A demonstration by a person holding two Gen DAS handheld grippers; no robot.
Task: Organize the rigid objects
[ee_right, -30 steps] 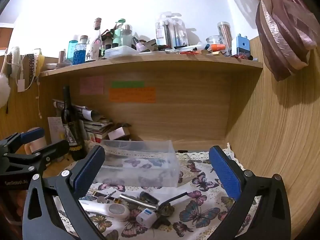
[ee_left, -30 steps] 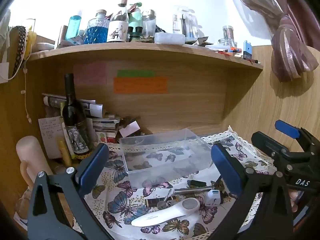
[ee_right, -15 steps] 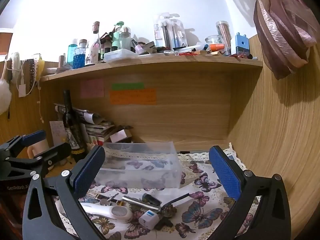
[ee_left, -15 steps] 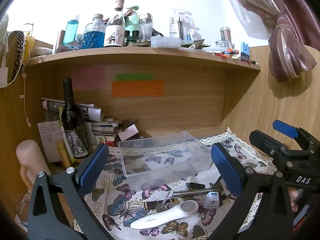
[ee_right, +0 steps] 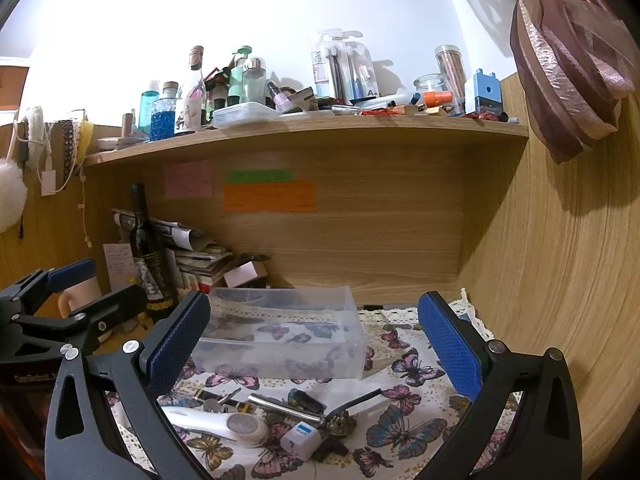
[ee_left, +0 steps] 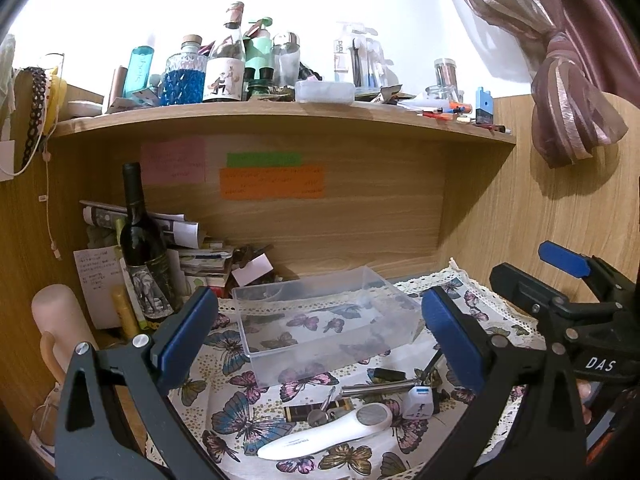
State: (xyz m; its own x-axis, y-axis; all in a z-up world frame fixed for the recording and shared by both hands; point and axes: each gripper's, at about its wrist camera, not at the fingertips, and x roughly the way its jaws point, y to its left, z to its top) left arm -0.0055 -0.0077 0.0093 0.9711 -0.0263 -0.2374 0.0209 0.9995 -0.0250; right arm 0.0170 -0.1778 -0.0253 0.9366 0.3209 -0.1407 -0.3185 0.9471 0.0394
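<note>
Clear box [ee_left: 320, 324] is seen empty at 12 o'clock; nothing is picked yet. Both grippers, left gripper [ee_left: 316, 328] and right gripper [ee_right: 312, 340], are held wide apart. White charger [ee_right: 301, 440] probably must be grabbed next.

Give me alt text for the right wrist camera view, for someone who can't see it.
An open right gripper hangs over a butterfly tablecloth, where small items, including a white handheld device and a white plug, lie in front of an empty clear plastic box. A cluttered wooden shelf runs above.

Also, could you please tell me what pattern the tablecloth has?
Colourful butterflies on white, with a lace edge; the tablecloth shows best in the right wrist view.
</note>
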